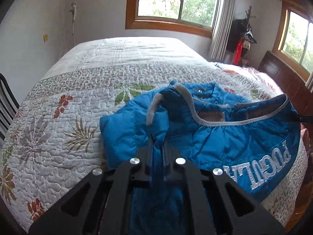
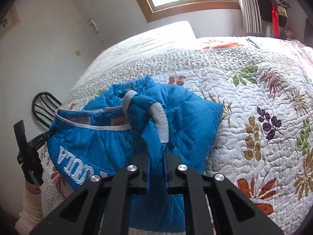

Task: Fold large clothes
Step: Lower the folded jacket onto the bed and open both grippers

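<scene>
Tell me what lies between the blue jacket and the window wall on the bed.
Only bare floral quilt; nothing else rests between the blue jacket and the window wall. The left wrist view shows it best.

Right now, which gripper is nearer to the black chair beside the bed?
Left. The left gripper clamps the edge of the blue jacket right beside the black chair; the right gripper clamps the jacket on the side away from it.

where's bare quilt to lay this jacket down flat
Bare quilt stretches from the blue jacket to the window wall, and out to the black chair side. It is crowded near the headboard, where the jacket bunches.
</scene>
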Demonstrator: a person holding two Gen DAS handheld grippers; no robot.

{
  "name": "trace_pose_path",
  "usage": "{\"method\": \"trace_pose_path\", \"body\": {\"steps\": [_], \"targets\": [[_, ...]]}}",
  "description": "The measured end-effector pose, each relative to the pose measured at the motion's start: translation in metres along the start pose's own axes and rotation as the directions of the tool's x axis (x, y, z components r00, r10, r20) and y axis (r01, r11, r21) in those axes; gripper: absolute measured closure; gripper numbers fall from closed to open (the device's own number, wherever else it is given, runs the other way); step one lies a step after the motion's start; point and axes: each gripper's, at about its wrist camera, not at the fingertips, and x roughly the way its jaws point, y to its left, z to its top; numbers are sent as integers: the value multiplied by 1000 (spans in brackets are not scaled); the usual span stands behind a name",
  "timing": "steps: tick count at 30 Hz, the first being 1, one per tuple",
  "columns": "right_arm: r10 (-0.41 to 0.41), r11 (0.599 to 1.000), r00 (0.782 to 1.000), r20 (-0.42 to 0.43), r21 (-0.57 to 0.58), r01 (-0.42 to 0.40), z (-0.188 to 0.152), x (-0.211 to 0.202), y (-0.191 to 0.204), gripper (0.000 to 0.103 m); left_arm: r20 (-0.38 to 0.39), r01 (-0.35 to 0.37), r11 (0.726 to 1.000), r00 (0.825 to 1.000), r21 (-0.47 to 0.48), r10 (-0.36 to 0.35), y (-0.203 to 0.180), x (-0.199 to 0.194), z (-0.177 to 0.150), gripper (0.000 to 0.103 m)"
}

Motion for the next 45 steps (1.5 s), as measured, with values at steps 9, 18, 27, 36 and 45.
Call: {"method": "trace_pose_path", "body": {"steps": [9,18,27,36,45], "targets": [[-8,999,995,103,54,2,96,-9,6,93,154,-32,991,987,-129,51,9,-5,87,98],[-68,983,995,-74,168,80,124,110,-44,93,-77,-125,977,991,-173,113,32,123,94,98],[-75,964,982,-175,238,116,90,176,-82,86,-248,-243,967,944,-75,218,34,191,66,85],[-111,973,990,-89,191,127,81,96,-73,65,-235,-147,966,967,-211,95,59,114,67,76],[-5,995,986,-167,94,21,7,63,-56,54,-227,-62,985,974,-159,24,55,59,-4,62]]}}
